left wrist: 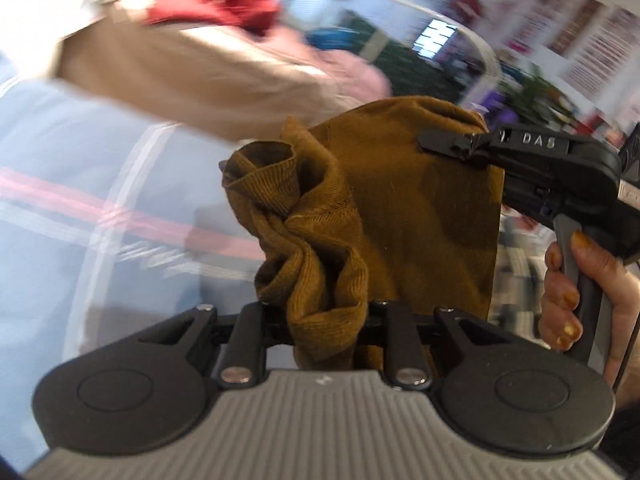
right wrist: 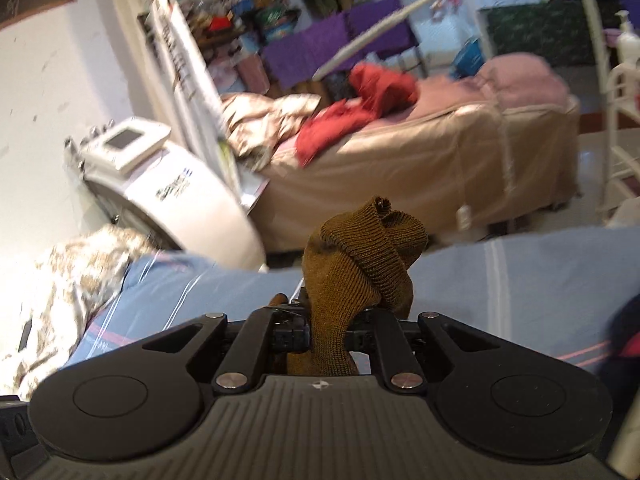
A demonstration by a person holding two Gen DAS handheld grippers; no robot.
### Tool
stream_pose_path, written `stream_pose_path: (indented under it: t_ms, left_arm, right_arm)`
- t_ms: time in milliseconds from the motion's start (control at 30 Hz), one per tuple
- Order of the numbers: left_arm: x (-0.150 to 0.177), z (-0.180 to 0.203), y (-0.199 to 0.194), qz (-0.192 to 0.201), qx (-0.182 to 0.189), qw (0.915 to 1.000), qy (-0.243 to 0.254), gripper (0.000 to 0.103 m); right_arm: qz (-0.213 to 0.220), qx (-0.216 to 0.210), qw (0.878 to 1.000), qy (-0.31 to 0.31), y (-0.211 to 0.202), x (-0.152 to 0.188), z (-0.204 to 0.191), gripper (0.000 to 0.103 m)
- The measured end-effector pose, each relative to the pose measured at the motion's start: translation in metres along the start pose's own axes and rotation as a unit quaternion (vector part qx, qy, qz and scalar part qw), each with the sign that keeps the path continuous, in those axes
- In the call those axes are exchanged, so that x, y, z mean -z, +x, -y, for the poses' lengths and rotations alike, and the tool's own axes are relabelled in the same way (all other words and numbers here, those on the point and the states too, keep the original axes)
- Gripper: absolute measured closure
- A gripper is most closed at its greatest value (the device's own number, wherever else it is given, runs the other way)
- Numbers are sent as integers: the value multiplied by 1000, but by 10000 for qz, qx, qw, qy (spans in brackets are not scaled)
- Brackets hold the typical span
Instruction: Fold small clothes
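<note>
i have the brown knit garment (left wrist: 400,216) up in the air between the two tools, above the blue striped bed cover (left wrist: 80,184). my left hand-held gripper (left wrist: 320,320) is clenched on a bunched lower end of it, and my right hand-held gripper (left wrist: 452,144) pinches the top corner, so the cloth hangs as one flat panel with a twisted roll beside it (a cuff or tube opening shows at the roll's top). in the right wrist view the right hand-held gripper (right wrist: 328,320) has a wad of the same knit jammed between its jaws. i judge the step is to spread the piece before folding. to do it well i should draw the two grips apart until the twist shakes out, keep both clamped, then lower it flat onto the cover. pulling too hard may slip the thin corner grip.
</note>
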State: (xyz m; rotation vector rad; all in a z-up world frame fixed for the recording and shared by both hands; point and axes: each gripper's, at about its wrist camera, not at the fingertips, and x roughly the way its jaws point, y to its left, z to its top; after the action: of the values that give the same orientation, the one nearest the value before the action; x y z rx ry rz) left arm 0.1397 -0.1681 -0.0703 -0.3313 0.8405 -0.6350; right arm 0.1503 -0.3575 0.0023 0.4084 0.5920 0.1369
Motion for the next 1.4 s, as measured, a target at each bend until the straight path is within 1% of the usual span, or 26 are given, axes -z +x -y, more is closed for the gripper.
stream_pose_path:
  t_ms: [133,167,267,300,333,400,467,500,600,667,733,800,867,933,1000,1033,1067,1100,1133,1167,1200,1233,1300,1333,1367,1400]
  left_arm:
    - [-18,100,10,-18,772,9961,432,83]
    - [-21,125,12,-24,930,9941,553,83]
    - [-23,196,18,-58,1394,9866,841,82]
    - [-20,217,22,-69,1483,9844,943,82]
    - [-16,234,26,-58,1538,9827,1031,82]
    - [-1,259,39,-163,1539,9827,1021,82]
    - [19,269,57,-399,1530,9836,862,82]
    - [32,271,65,-499,1472,9844,825,82]
    - [74,265,87,-720,1099,9892,652,82]
    - [95,258,92,-681,958,9914,570,81]
    - [106,254,94,-594,916,9919,652,80]
    - [111,255,89,-546,942,9915,716,77]
    - [111,254,87,-563,966,9913,693,76]
    - [95,255,92,-493,960,9903,875,74]
    - [80,254,106,-444,948,9897,974,73]
    - [82,252,105,-471,962,9895,972,71]
    - [80,254,108,-555,956,9887,1010,64]
    - [80,254,107,-625,951,9872,1115,59]
    - [84,254,103,-654,938,9852,1274,50]
    - [84,257,99,-614,825,9839,1461,30]
    - [88,258,91,-526,578,9834,1635,17]
    - [90,259,81,-345,343,9824,1801,0]
    - [96,256,55,220,113,9769,2121,0]
    - [98,254,42,480,42,9731,2255,0]
    - [98,253,30,762,49,9677,2401,0]
    - [100,253,19,974,151,9619,2550,0]
  right_arm:
    - [481,330,9981,198,-78,-50,45,85]
    - [644,448,9966,251,-98,-61,57,85]
    - [921,672,9920,548,-151,-90,98,85]
    - [1035,745,9895,682,-167,-96,112,85]
    - [1026,770,9888,764,-178,-101,127,85]
    - [984,966,9859,950,-189,-103,154,85]
    - [814,1229,9815,1224,-189,-93,182,85]
    - [836,1284,9779,1422,-187,-84,197,85]
    - [636,1280,9734,1791,-168,-53,241,85]
    - [558,1384,9735,1731,-150,-32,257,85]
    - [644,1388,9724,1762,-139,-16,270,84]
    - [852,1303,9681,1961,-135,-7,281,84]
    - [1135,1240,9635,2082,-139,-7,288,84]
    - [1364,1273,9579,2183,-145,-12,295,84]
    - [1345,1369,9562,2210,-153,-18,307,84]
    - [1261,1417,9568,2204,-154,-20,308,84]
    - [1163,1484,9564,2229,-154,-20,311,83]
    - [1101,1519,9560,2257,-152,-18,310,76]
    - [1071,1557,9565,2223,-154,-16,311,70]
    - [1099,1649,9571,2112,-157,-16,307,60]
    - [1179,1757,9564,2013,-162,-13,305,51]
    - [1270,1868,9550,1922,-169,-13,300,44]
    - [1469,2197,9522,1534,-185,-15,286,21]
    - [1567,2274,9525,1284,-194,-16,276,17]
    - [1620,2232,9560,998,-203,-16,265,14]
    - [1618,2123,9613,679,-210,-15,253,14]
